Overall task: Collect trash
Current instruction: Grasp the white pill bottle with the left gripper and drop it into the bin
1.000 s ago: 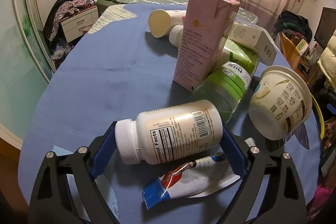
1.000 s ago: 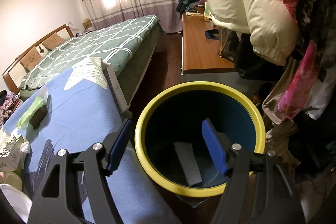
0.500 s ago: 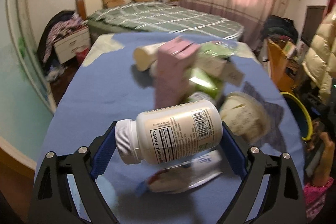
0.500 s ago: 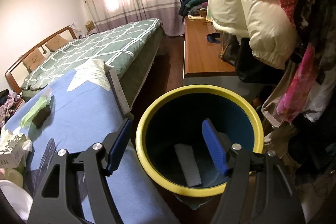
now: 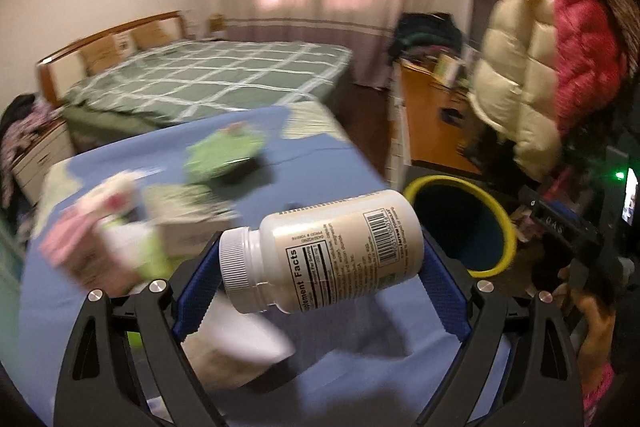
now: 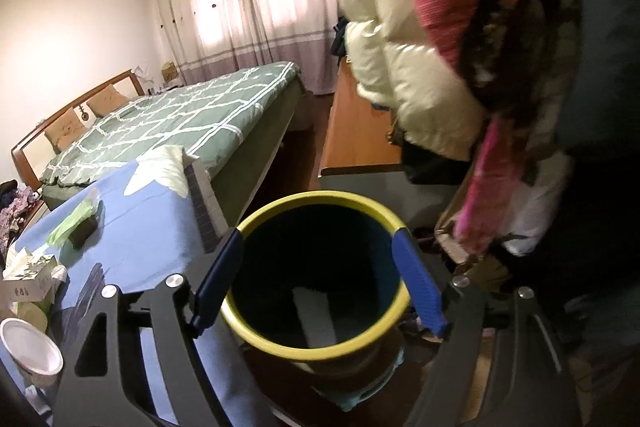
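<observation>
The left gripper (image 5: 320,267) has its blue-padded fingers (image 5: 198,287) closed against both ends of a white plastic supplement bottle with a ribbed cap (image 5: 322,251), which lies crosswise between them, cap toward 9 o'clock and base toward 3 o'clock, lifted clear of the blue cloth-covered table (image 5: 328,163). Part of its label is readable as "Facts"; the smaller print is too fine to make out. Beyond the bottle at 2 o'clock stands the yellow-rimmed dark blue trash bin (image 5: 502,223), its near side partly hidden by the bottle's base. Out at 9 to 11 o'clock the remaining trash is smeared by motion blur: a pink carton (image 5: 66,239) and a green wrapper (image 5: 224,155) can only be guessed by colour. In the right wrist view, the right gripper (image 6: 316,283) holds its blue fingers (image 6: 218,279) wide apart with nothing between them, poised over the bin's rim (image 6: 316,197); a pale flat strip (image 6: 314,319) lies at the bin's bottom, too dim to identify. At 9 o'clock a white paper cup (image 6: 32,351) is cut off by the frame's edge, and puffy cream and red jackets (image 6: 400,39) fill 1 o'clock.
</observation>
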`<state>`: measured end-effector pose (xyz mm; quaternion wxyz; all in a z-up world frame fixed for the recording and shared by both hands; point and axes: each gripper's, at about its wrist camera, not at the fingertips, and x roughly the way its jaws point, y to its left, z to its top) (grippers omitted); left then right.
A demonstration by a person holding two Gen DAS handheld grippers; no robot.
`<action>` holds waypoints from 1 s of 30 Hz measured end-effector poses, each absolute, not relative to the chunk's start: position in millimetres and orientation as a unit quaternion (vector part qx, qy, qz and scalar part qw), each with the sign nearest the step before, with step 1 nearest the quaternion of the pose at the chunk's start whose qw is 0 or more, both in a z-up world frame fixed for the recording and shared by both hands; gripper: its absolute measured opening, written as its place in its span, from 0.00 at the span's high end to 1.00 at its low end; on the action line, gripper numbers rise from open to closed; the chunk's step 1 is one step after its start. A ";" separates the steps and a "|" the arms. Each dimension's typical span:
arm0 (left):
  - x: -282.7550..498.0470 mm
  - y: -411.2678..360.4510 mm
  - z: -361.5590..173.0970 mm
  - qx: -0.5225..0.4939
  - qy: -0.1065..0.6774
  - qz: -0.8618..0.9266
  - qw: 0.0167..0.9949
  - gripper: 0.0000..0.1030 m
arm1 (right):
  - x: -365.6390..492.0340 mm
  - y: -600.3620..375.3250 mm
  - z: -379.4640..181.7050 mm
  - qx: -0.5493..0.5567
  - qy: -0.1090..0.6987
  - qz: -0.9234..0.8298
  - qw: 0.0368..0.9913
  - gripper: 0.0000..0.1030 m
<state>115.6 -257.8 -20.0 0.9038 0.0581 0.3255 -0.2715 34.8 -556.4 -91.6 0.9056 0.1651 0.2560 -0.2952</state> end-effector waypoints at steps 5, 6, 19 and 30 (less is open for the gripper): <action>133.3 -339.9 -36.0 0.086 0.341 -0.315 0.882 0.13 | 6.5 -572.8 -89.0 0.166 0.242 -0.317 0.902 0.28; 137.7 -357.3 -40.5 0.090 0.347 -0.325 0.875 0.13 | 1.3 -576.0 -89.3 0.167 0.241 -0.320 0.901 0.28; 169.9 -508.1 -101.1 0.159 0.400 -0.362 0.827 0.13 | -28.4 -615.2 -102.4 0.197 0.236 -0.350 0.885 0.27; 166.8 -515.5 -99.9 0.148 0.397 -0.353 0.834 0.06 | -37.4 -623.0 -108.0 0.207 0.236 -0.351 0.882 0.27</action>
